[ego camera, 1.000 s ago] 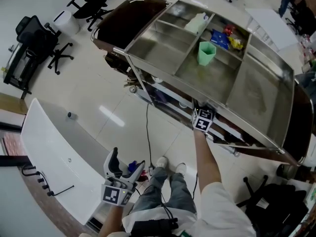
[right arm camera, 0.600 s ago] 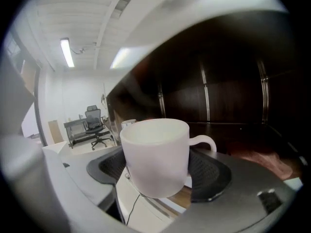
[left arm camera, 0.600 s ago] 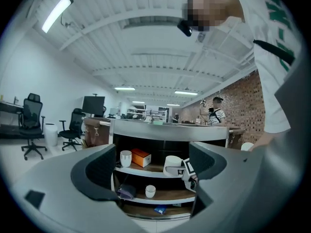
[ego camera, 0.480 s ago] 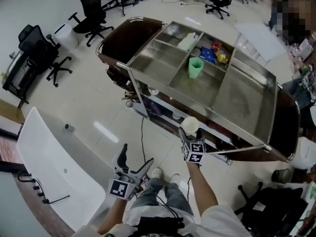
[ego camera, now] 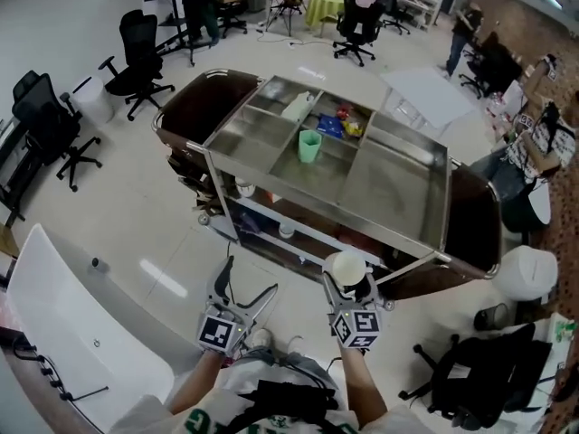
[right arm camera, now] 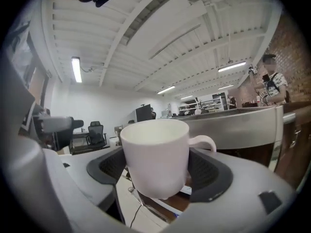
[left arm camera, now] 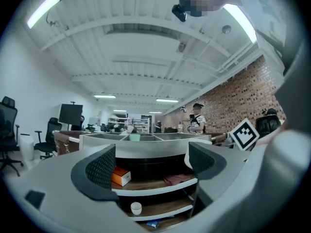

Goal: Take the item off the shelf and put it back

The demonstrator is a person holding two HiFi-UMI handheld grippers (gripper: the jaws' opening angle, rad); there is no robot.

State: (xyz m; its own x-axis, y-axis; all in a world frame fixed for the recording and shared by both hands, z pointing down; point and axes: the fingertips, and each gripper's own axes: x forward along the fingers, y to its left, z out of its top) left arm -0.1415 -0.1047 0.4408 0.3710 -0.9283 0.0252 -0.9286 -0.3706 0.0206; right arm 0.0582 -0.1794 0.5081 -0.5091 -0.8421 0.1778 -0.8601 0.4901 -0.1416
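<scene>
The right gripper (ego camera: 349,283), which was reaching into the cart (ego camera: 398,183) shelves a second ago, is now drawing back from them. Its tongs are clamping one white mug (right arm camera: 155,154), which is hanging in the air clear of the shelf, just in front of the cart's near edge. The left gripper (left arm camera: 150,166) is hovering beside it, tongs spread wide and holding nothing. One green cup (ego camera: 309,145) is standing in the top tray. One orange box (left arm camera: 121,175) and one small white cup (left arm camera: 136,208) are sitting on the shelves below.
</scene>
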